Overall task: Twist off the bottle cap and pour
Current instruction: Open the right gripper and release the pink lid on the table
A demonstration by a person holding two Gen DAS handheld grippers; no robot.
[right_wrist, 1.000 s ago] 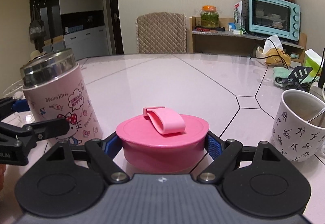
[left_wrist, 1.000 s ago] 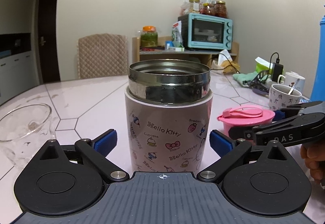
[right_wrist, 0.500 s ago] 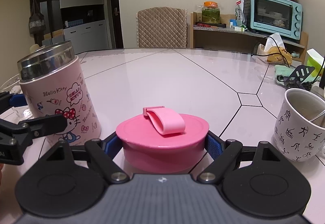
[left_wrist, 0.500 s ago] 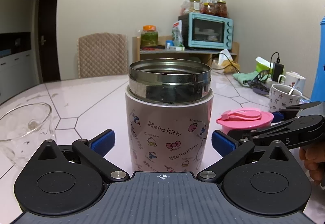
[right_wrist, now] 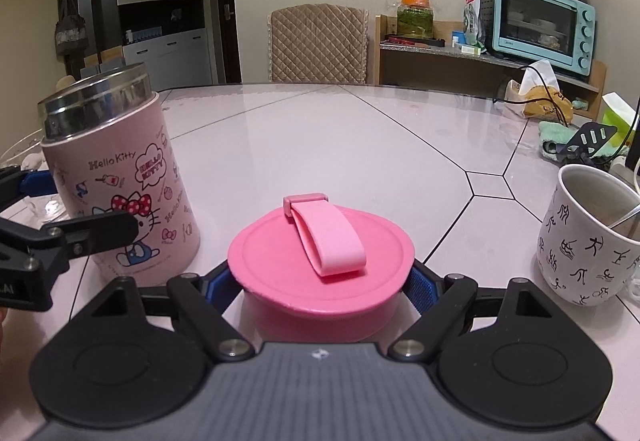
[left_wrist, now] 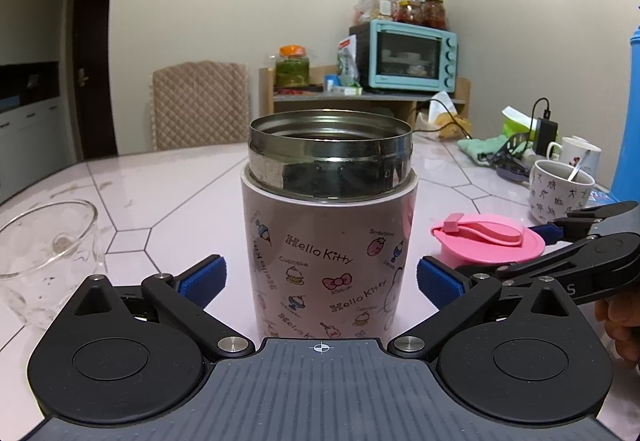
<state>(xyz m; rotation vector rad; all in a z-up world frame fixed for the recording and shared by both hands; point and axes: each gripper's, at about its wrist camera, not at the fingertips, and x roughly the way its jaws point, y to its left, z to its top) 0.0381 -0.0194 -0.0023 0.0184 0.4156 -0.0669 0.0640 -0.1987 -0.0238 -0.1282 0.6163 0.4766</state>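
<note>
A pink Hello Kitty jar [left_wrist: 330, 241] with an open steel mouth stands upright on the table. My left gripper [left_wrist: 320, 279] is open around it, blue pads clear of both sides. The jar also shows in the right wrist view [right_wrist: 120, 185] at the left. My right gripper [right_wrist: 322, 281] is shut on the pink cap [right_wrist: 320, 261], which has a strap on top and sits low at the table. In the left wrist view the cap [left_wrist: 488, 241] lies to the right of the jar. An empty glass cup [left_wrist: 44, 253] stands at the left.
A white patterned mug [right_wrist: 592, 237] with a spoon stands at the right of the cap. A second mug [left_wrist: 580, 153], a green cloth [left_wrist: 484, 145] and cables lie at the far right. A blue container [left_wrist: 628, 113] stands at the right edge. A chair [right_wrist: 318, 41] is behind the table.
My left gripper has opened a little wider around the jar. My right gripper has lowered the pink cap toward the table and tilted down over it.
</note>
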